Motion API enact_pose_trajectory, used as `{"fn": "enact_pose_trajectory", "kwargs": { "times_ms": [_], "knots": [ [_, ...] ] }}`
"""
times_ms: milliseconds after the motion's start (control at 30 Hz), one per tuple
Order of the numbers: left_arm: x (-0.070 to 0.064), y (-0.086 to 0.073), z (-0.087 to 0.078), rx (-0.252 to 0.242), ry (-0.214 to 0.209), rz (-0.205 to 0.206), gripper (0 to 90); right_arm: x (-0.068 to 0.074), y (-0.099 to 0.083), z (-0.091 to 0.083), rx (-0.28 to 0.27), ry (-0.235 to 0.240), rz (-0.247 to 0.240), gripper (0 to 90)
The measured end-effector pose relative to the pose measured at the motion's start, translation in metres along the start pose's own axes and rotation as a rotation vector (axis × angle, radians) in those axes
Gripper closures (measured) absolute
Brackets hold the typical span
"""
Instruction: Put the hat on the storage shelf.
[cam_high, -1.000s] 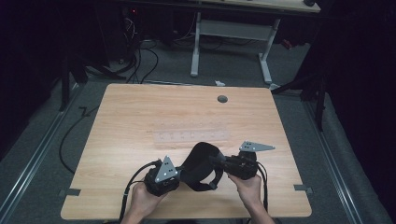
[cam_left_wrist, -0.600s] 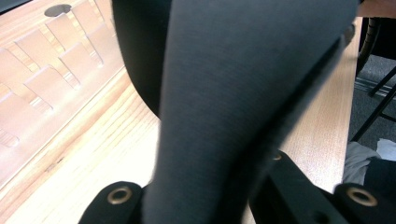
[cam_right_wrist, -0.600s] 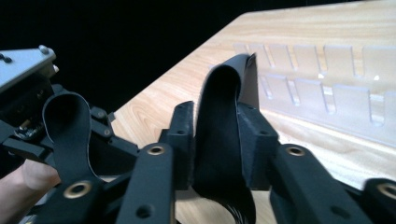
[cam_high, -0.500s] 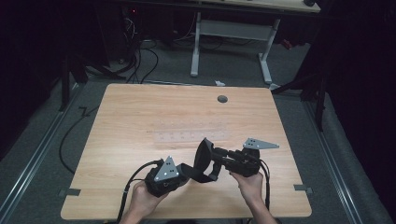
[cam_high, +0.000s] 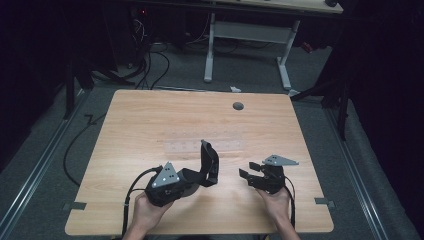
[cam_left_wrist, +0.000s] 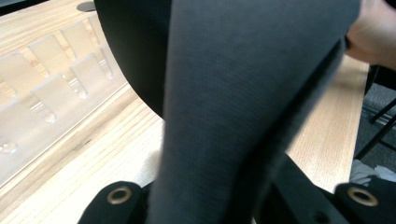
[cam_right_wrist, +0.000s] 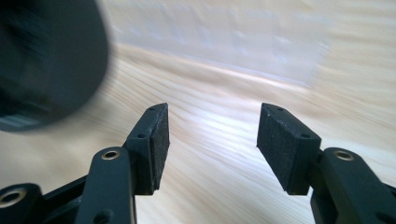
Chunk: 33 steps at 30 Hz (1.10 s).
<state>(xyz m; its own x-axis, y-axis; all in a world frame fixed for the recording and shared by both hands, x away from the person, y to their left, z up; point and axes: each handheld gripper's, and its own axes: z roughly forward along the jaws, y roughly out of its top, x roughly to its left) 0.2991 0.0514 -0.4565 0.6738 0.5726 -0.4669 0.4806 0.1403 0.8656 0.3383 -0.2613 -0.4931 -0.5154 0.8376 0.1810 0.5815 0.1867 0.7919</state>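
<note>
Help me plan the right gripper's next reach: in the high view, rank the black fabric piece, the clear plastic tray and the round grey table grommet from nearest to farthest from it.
1. Black fabric piece, just to its left, held by the left gripper.
2. Clear plastic tray, farther left and ahead, mid-table.
3. Round grey grommet, near the table's far edge.

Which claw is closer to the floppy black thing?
Left. The left claw is shut on the floppy black thing; the right claw sits open, apart to its right.
</note>
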Motion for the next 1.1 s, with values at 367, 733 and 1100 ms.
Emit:
{"fn": "enact_pose_trajectory", "kwargs": {
  "times_ms": [367,733,1100],
  "knots": [
    [0.011,0.009,-0.006,-0.048,0.051,-0.054,84.7,-0.023,-0.018,0.01,0.081,-0.246,-0.039,39.3],
    [0.022,0.02,-0.013,-0.109,0.094,-0.121,84.6,-0.027,-0.028,0.018,0.098,-0.312,-0.073,38.2],
    [0.03,0.031,-0.022,-0.152,0.12,-0.147,84.7,-0.03,-0.028,0.018,0.107,-0.273,-0.034,36.5]
  ]
}}
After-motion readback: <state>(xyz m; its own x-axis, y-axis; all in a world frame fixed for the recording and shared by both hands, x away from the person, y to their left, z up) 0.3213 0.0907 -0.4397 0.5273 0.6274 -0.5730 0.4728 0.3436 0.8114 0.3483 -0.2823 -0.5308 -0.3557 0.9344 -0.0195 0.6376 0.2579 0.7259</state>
